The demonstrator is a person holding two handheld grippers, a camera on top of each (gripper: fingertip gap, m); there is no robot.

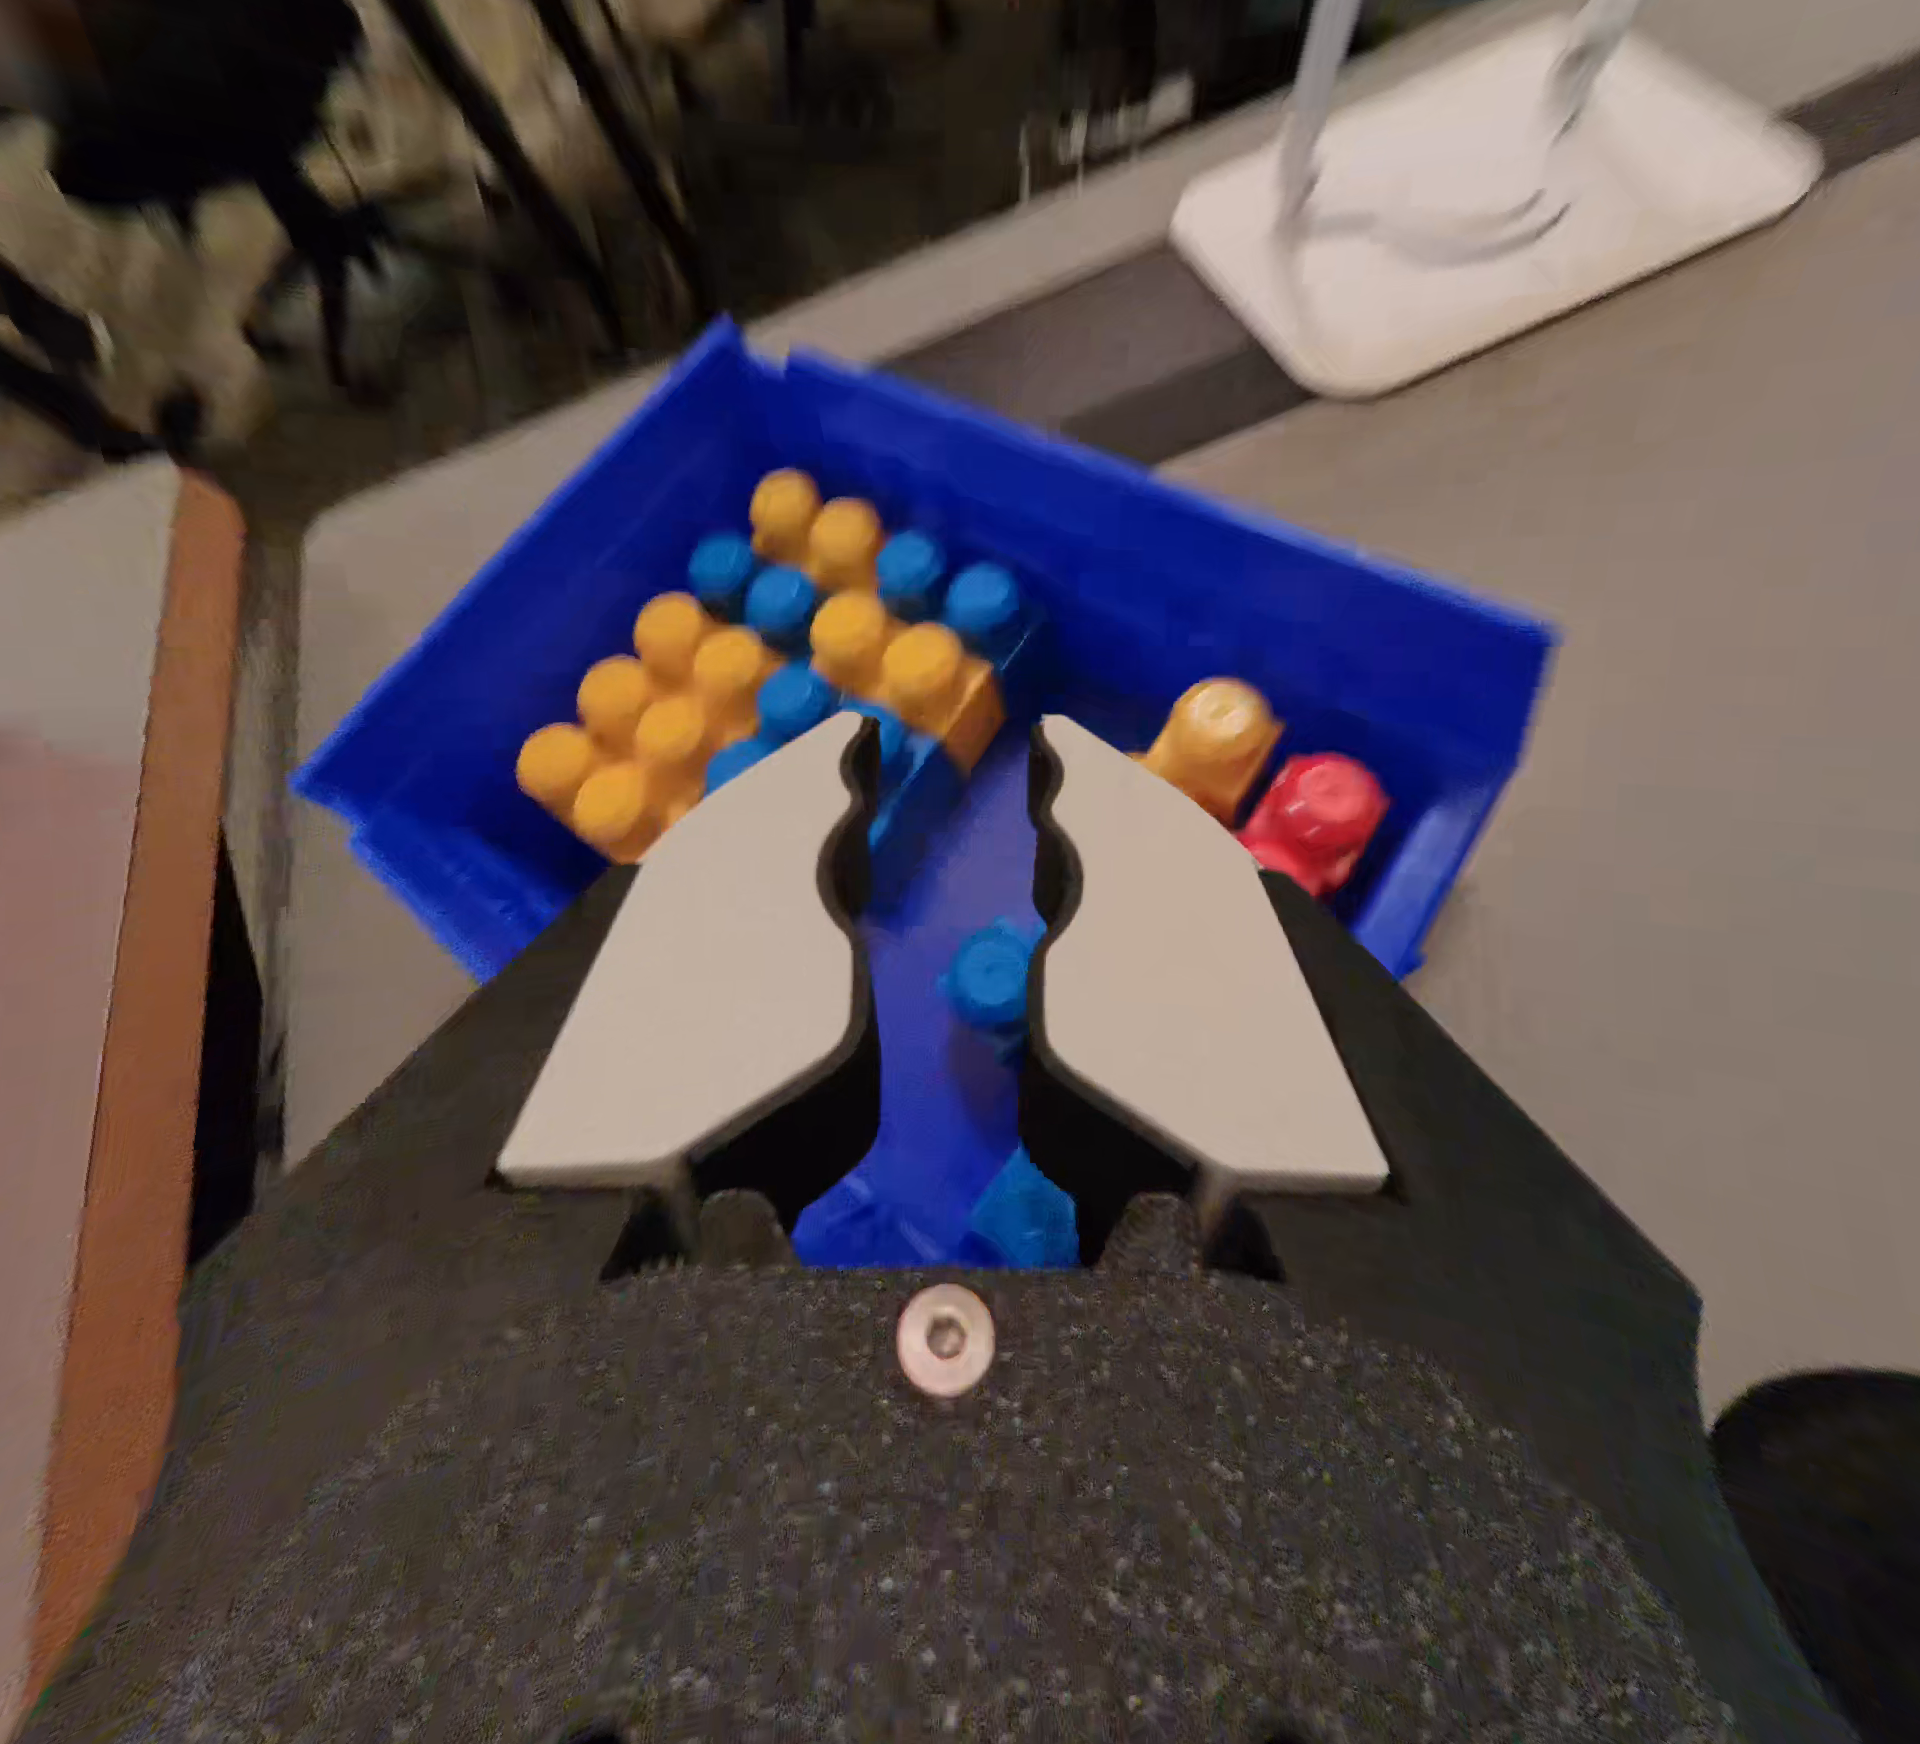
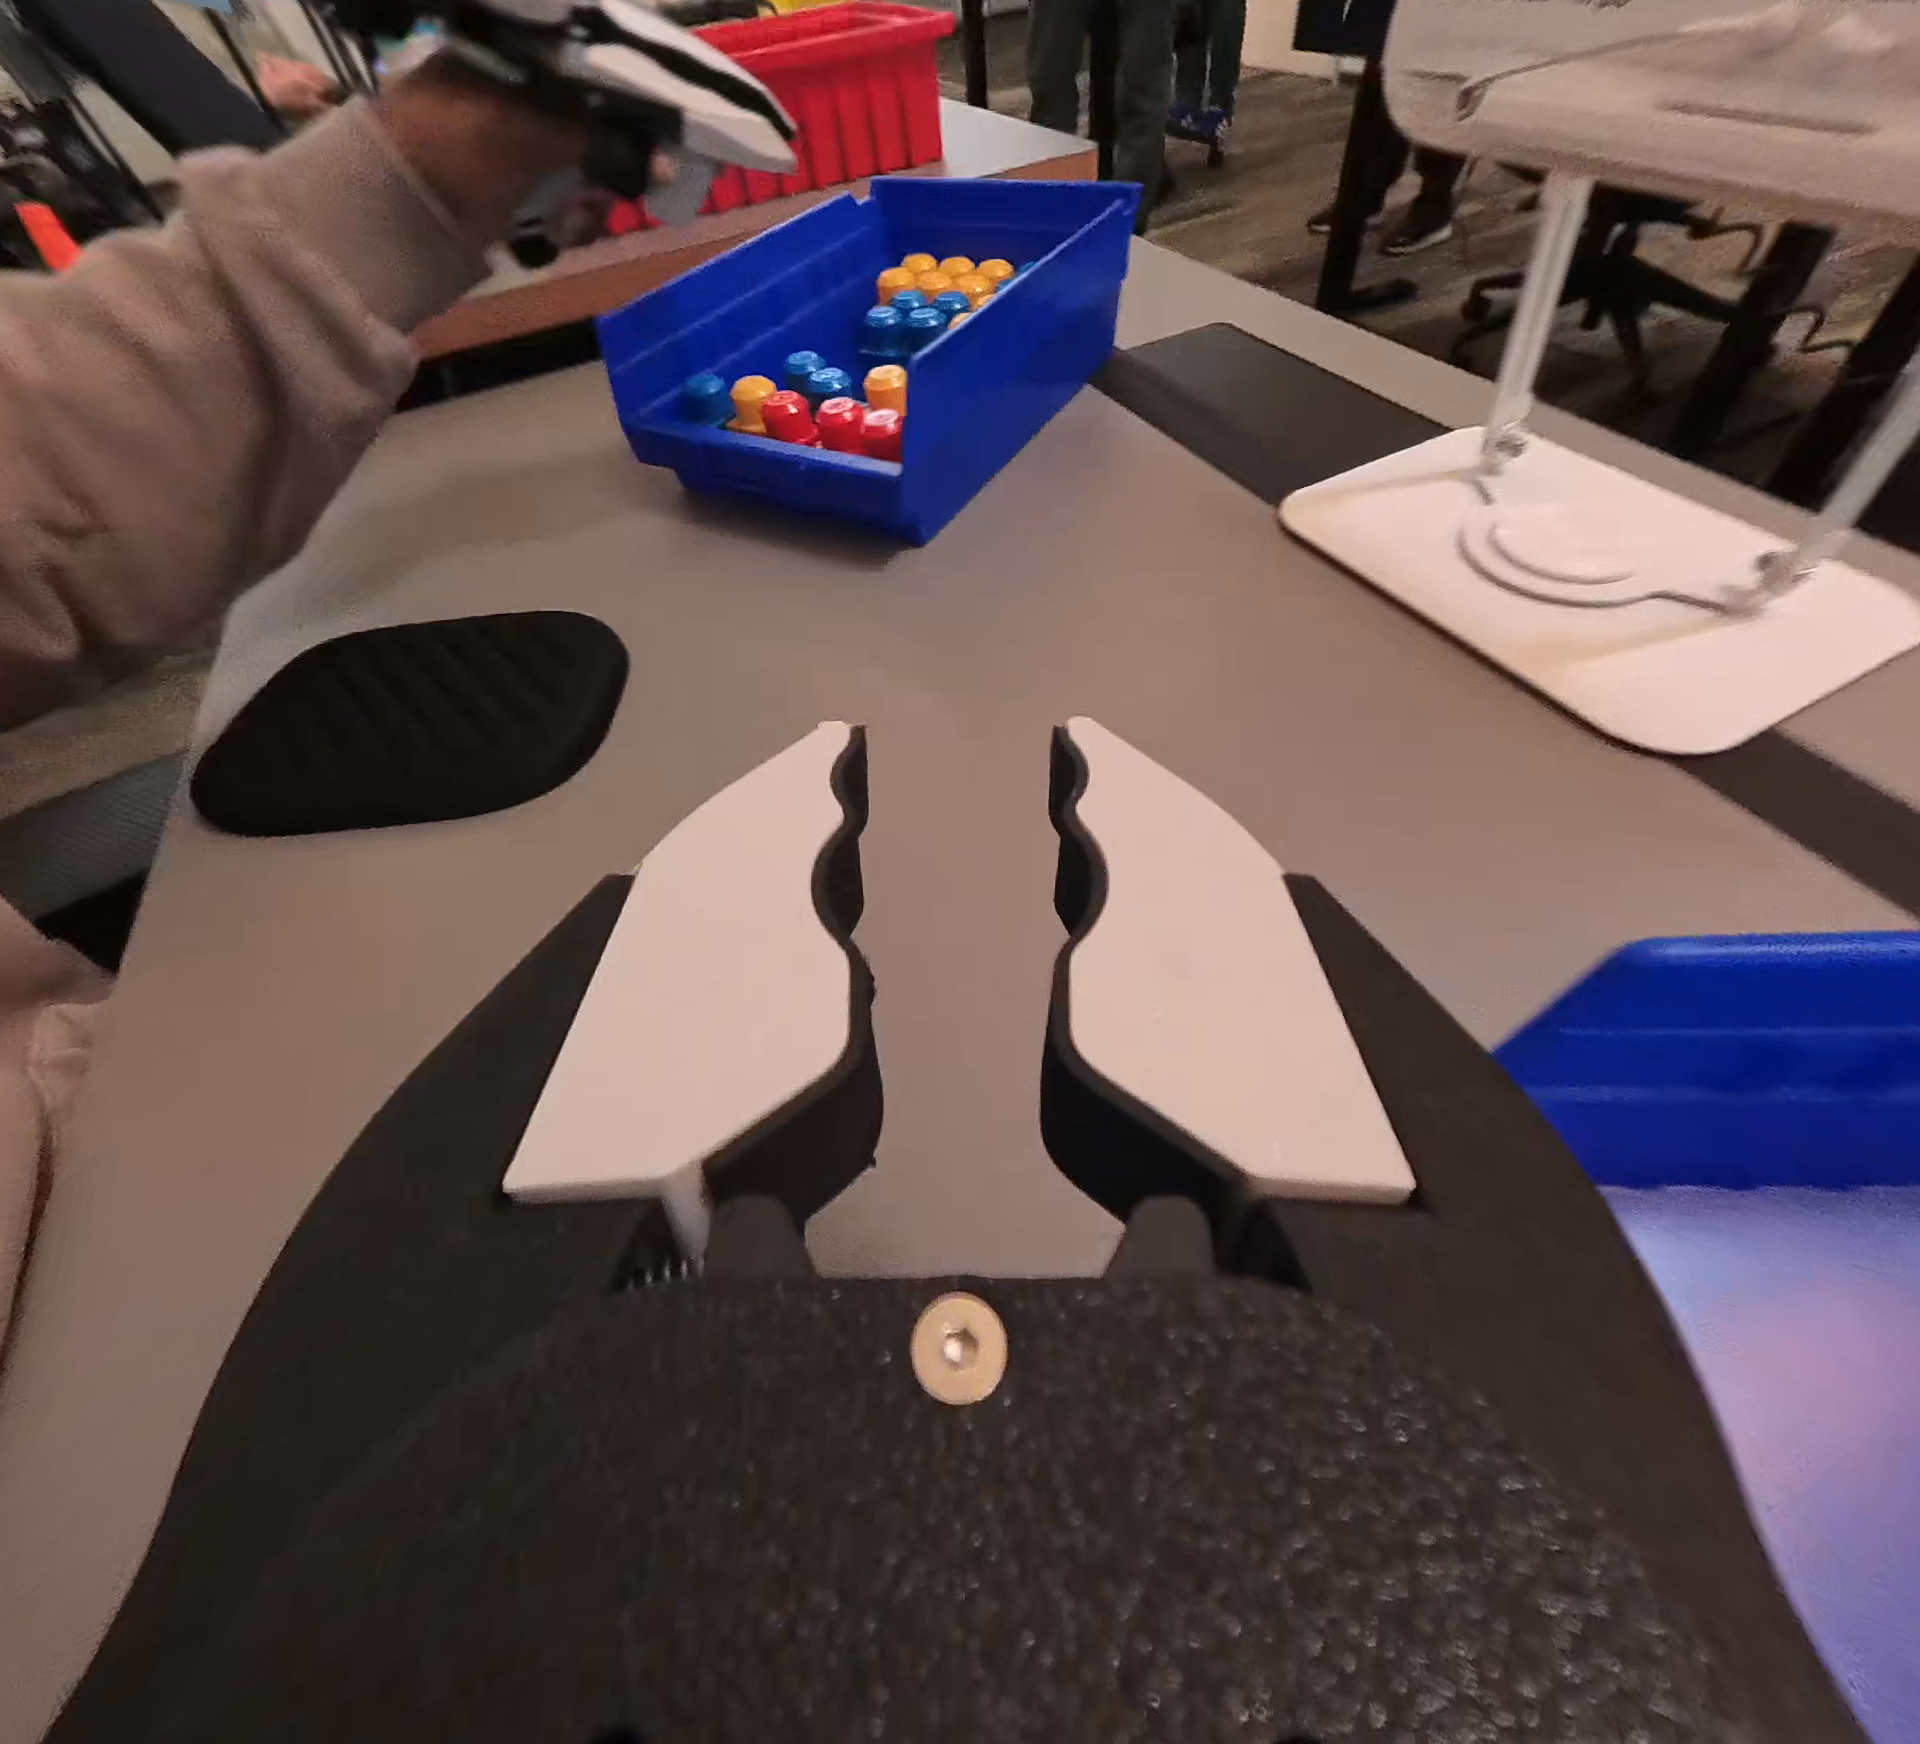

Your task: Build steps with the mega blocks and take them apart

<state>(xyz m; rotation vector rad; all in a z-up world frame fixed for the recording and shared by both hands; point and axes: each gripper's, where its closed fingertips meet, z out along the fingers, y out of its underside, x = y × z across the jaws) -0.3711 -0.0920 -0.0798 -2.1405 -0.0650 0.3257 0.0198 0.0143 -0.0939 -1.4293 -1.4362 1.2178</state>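
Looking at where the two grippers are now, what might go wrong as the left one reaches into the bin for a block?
1. The blocks lie packed together in the blue bin, so the open left gripper may catch two at once or wedge between studs.
2. The bin sits loose on the table, and the right gripper, open over bare table, is not bracing it; a push could slide it.
3. The left wrist view is motion-blurred, so aiming may be off.

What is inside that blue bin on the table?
The blue bin holds loose orange blocks, blue blocks and red blocks. The left claw covers part of its floor.
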